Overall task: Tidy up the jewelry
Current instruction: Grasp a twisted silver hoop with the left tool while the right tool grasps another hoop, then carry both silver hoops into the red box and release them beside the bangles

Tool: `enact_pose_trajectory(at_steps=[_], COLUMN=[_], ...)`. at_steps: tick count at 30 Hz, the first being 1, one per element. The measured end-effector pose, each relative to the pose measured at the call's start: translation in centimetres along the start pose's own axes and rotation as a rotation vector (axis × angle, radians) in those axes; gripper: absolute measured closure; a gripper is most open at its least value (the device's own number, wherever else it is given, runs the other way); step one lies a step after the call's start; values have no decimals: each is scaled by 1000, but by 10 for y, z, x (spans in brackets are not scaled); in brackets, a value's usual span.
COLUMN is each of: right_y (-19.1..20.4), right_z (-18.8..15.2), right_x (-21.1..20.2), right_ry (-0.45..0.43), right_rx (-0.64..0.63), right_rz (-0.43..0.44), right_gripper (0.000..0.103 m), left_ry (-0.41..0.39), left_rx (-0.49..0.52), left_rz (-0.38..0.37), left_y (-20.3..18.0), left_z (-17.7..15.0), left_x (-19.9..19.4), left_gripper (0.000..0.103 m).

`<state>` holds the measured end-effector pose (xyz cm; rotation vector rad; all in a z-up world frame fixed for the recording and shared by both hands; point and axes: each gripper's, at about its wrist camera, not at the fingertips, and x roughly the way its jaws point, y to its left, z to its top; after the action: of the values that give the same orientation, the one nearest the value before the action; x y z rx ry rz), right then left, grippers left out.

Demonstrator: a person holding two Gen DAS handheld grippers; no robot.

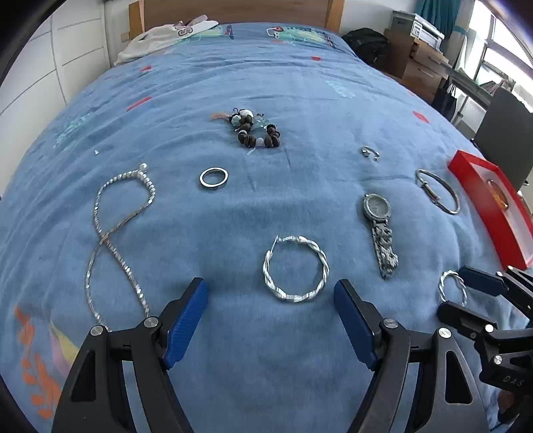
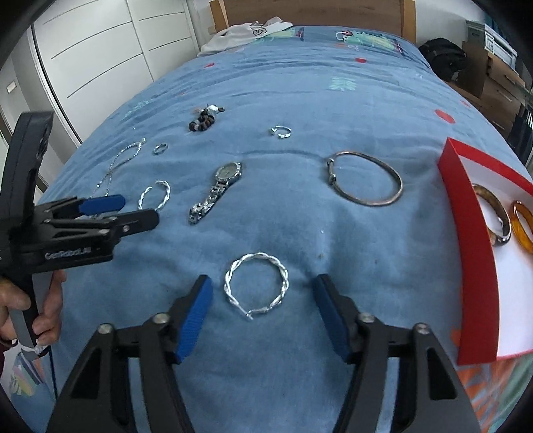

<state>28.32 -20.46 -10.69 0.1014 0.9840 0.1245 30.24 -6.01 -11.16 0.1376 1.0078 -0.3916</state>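
Both tools are released, jaws spread; the left tool (image 1: 270, 299) frames one twisted silver hoop (image 1: 295, 269) on the blue bed (image 1: 266, 83); the right tool (image 2: 263, 298) frames another twisted hoop (image 2: 256, 285), left of the red box (image 2: 466, 233); the watch (image 2: 215, 191) lies beyond that hoop.

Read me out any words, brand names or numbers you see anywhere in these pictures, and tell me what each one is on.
"GenRobot.AI": white letters on the side of the left gripper, seen from the right wrist view.
"DAS": partial embossed letters on the right gripper body, cut off at the frame edge.
"S": a large letter, upside down, on the white garment near the headboard.
Watch dial: too small to read.
Box labels on the far shelf: blurred.
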Motion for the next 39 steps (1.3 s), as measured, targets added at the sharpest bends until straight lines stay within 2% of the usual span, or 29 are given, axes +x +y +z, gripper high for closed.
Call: enact_pose_trajectory(at_steps=[2,5,10,18,25,32,39], right_y=[-2,-4,-4,-7,-18,-74,-159], right_z=[0,-1,-1,-2,-3,-10,-27], right_x=[0,-1,-2,-13,-52,-106,-140], right_ry=[-4,-8,-15,-36,-98,-169,-159], right_rx=[10,17,18,42,65,136,197], right_rz=[-3,-7,-3,13,0,-94,-217], right_gripper=[58,66,66,66,66,66,66], left_ry=[1,-2,-1,-8,-49,-78,-69], left_rx=[7,21,33,3,29,96,182], left_rz=[8,20,20,-7,-32,-137,-267], left_y=[-2,-6,-11,-11,-31,-95,-187], left_z=[2,2,4,2,4,21,37], left_x=[3,4,4,-11,-45,-66,-65], left_gripper=[27,35,63,64,64,63,64])
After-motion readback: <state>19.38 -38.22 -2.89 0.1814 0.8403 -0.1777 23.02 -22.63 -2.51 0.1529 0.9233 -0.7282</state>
